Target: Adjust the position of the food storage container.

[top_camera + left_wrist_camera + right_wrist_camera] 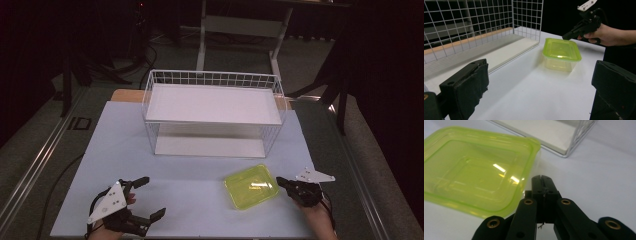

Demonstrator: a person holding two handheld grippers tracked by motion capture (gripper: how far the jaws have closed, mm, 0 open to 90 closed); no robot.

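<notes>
Two grippers at table, one box. Green lidded container lying flat on table, in front of wire basket, off basket's front right corner, apart from it. Right gripper just beside container's right edge, jaws pressed together, nothing between them, tip near lid rim; touching or not, cannot tell. Left gripper well left of container, near table's front edge, jaws spread wide, empty, facing toward container.
</notes>
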